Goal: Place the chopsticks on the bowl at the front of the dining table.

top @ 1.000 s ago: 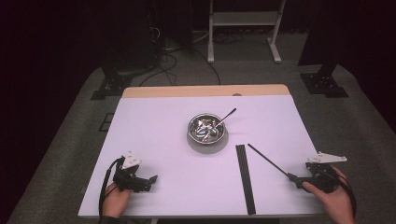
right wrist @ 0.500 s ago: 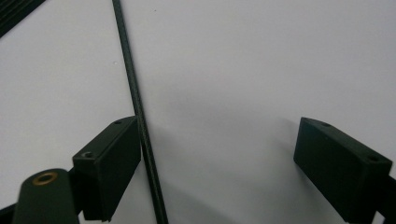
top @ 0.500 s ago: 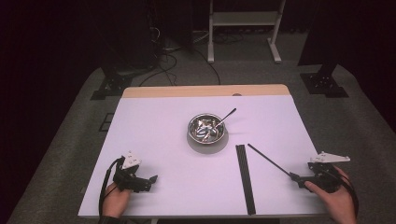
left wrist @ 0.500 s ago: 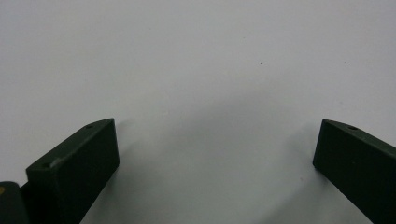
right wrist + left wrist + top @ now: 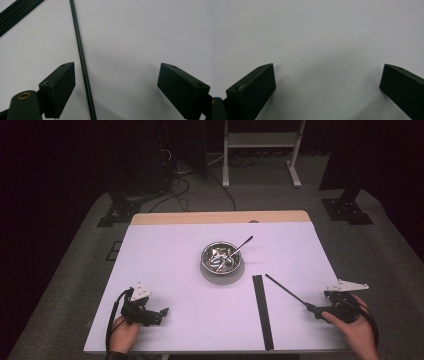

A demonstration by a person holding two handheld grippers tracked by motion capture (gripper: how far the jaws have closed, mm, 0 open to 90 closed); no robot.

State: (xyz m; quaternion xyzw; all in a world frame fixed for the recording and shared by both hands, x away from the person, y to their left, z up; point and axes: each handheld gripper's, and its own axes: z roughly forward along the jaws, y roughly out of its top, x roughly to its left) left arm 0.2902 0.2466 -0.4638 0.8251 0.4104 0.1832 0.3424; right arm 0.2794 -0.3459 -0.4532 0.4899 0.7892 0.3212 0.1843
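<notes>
between the jaws of the right gripper runs a thin black rod, and those jaws stand wide apart, nothing clamped yet. the rod lies just beside the left-hand jaw in the right gripper view, well off from the other one, so my advice would be to slide the gripper sideways until the rod sits centred, then close slowly and squarely across it; a rod this slim could roll or skate out if one jaw meets it first. seen from the high view, the rod lies flat on the white table, angled from the right gripper up toward the middle. it looks straight, dark, matte and very slender, with a faint ribbed texture up close. just beside its far end rests a bundle of similar black rods, laid parallel. farther in, a steel bowl holds a spoon. over on the other side the left gripper rests low, spread wide over bare table, holding nothing.
</notes>
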